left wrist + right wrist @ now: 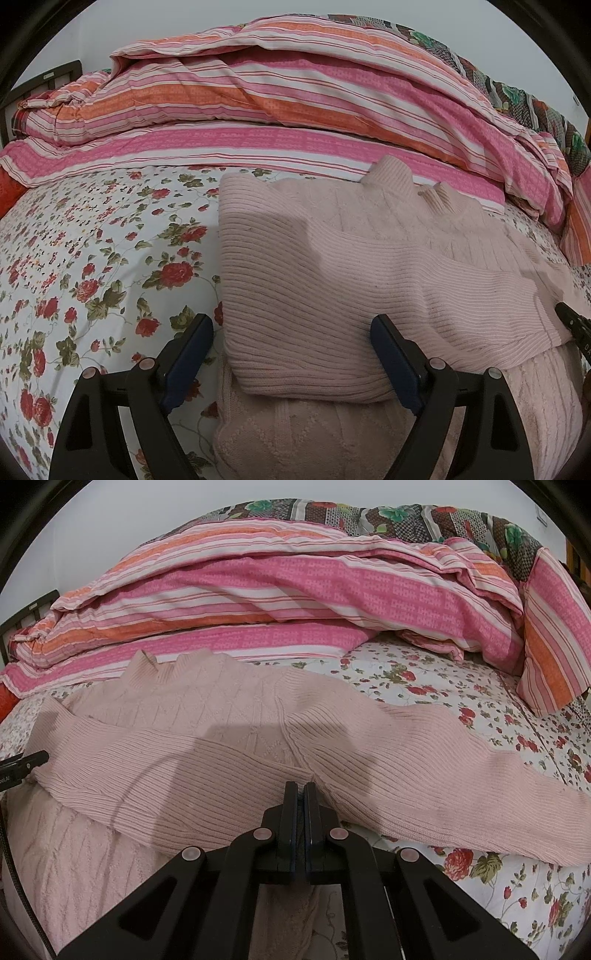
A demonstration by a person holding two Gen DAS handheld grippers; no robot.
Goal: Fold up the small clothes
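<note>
Looking down my left camera, I see the left tongs spread wide, gripping nothing, 1 finger over the floral bed sheet and the other over the pink sweater. Between those 2 fingers lies the folded-over left sleeve, its ribbed knit draped across the cable-knit body. At the right edge of that view the black tip of the right tongs shows just beside the sleeve cuff. On my right camera, the right tongs are pressed tightly together, fingers touching, right at the spot where the 2 ribbed sleeves meet; I cannot tell whether any knit is pinched between them. The pink sweater lies flat on the bed, front up, its collar pointing away from me. The right sleeve runs out to the right across the floral bed sheet, while the other sleeve crosses the chest toward the left, where the left tongs poke in at the frame edge. Beyond the collar, a bunched pink, orange and white striped duvet is heaped along the far side of the bed, and behind it sits a darker patchwork quilt with green and red flowers against a pale wall.
</note>
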